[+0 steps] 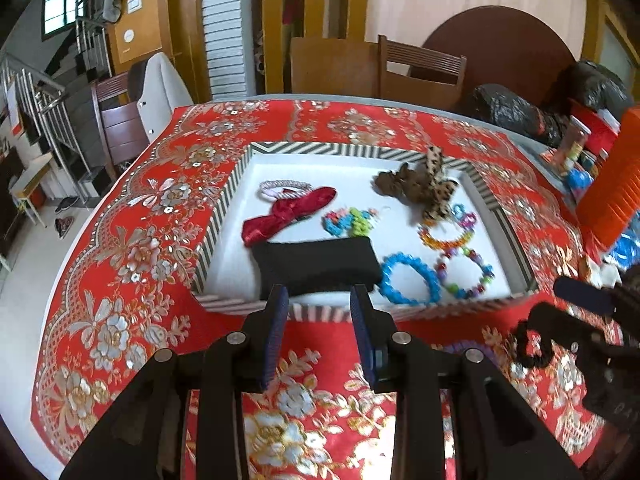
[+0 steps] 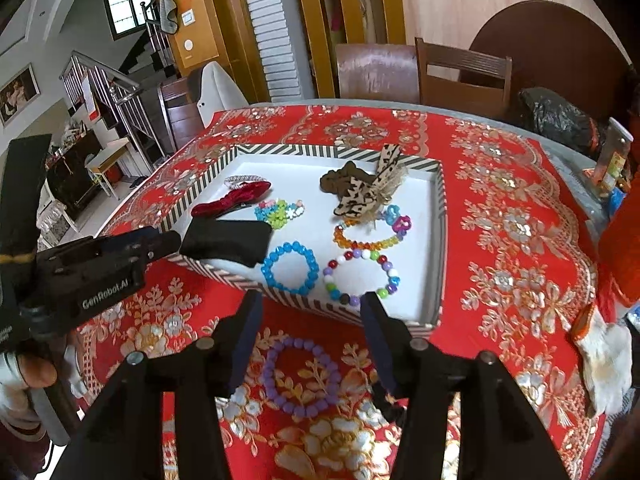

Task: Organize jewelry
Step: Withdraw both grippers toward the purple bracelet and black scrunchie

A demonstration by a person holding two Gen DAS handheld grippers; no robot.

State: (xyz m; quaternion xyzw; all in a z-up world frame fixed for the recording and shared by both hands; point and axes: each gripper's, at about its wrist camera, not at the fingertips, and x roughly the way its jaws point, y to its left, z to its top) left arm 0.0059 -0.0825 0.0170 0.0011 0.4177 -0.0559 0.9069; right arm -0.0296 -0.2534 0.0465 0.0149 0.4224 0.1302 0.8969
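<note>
- A shallow white tray with a black-and-white striped rim point(image 1: 224, 216) is seen on a table covered by a red cloth patterned with gold and silver flowers point(image 1: 132, 280).
- The left gripper point(image 1: 319, 300) is held just short of the tray's near rim, its blue-padded jaws apart with nothing between them; a flat black fabric pouch point(image 1: 316, 266) lies in the tray directly beyond the fingertips.
- The right gripper point(image 2: 310, 308) is held over the cloth in front of the tray, jaws apart and empty; no pad is seen pressing on anything.
- A purple beaded bracelet point(image 2: 302, 378) lies on the cloth outside the tray, below and between the right jaws, untouched.
- Inside the tray are seen a blue beaded bracelet point(image 2: 290, 268), a multicoloured beaded bracelet point(image 2: 360, 276), an orange beaded bracelet point(image 2: 370, 238), a red velvet bow point(image 1: 280, 216), and a leopard-print bow point(image 1: 434, 192).
- Only the right wrist view shows the purple bracelet whole, plus the left gripper's body and the hand point(image 2: 34, 372) holding it.
- Only the left wrist view shows a black scrunchie point(image 1: 534, 346) by the right gripper; whether it is touched cannot be told.
</note>
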